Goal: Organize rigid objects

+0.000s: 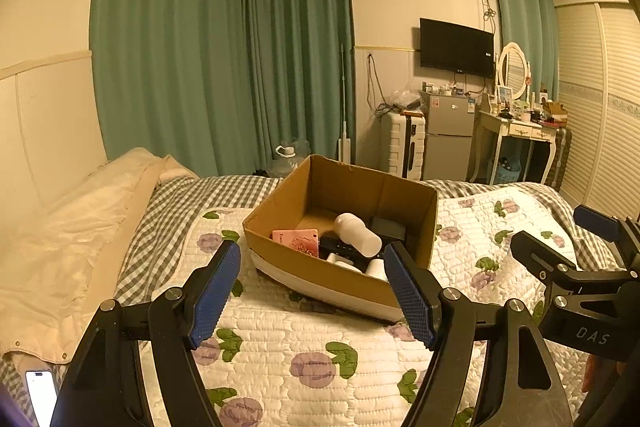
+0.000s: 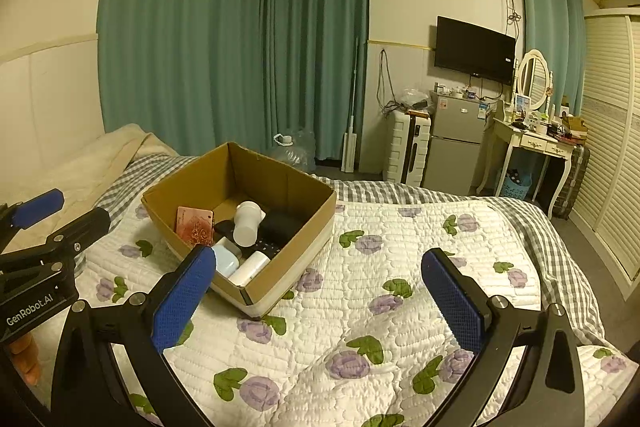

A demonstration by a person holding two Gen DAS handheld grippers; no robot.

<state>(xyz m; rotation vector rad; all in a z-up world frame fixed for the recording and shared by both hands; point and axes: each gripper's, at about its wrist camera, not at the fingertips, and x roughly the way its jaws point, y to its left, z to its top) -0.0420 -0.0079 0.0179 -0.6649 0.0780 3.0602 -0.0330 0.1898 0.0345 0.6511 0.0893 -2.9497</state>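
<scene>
Left gripper (image 1: 313, 291): held low over the quilt, blue-padded fingers spread wide, nothing between them; the box sits just past the tips, toward 12 o'clock.
Right gripper (image 2: 318, 295): also spread wide and carrying nothing, hovering over bare quilt; it shows at the 3 o'clock edge of the left wrist view.
Cardboard box (image 1: 416, 211): open-topped, resting on the bed at a slant to both cameras, one corner pointing near; from the right wrist view it lies at about 11 o'clock of the gripper, close to the left fingertip.
White bottle (image 1: 358, 234): lying on its side in the box, on top of the darker things, its ribbed neck toward the far wall.
Pink card (image 2: 195, 225): flower-printed, propped against the box's inner wall at the 9 o'clock side of the bottle.
Dark items (image 2: 280, 223): a black blocky object and what looks like a remote beneath the bottle; hard to tell them apart.
Small white containers (image 2: 250, 269): packed in the near corner of the box, one pale blue piece beside them.
Quilt (image 2: 400, 247): white with purple flowers, covering the bed under the box.
Phone (image 1: 42, 393): lit screen at 7 o'clock of the left wrist view, on the bed's edge.
</scene>
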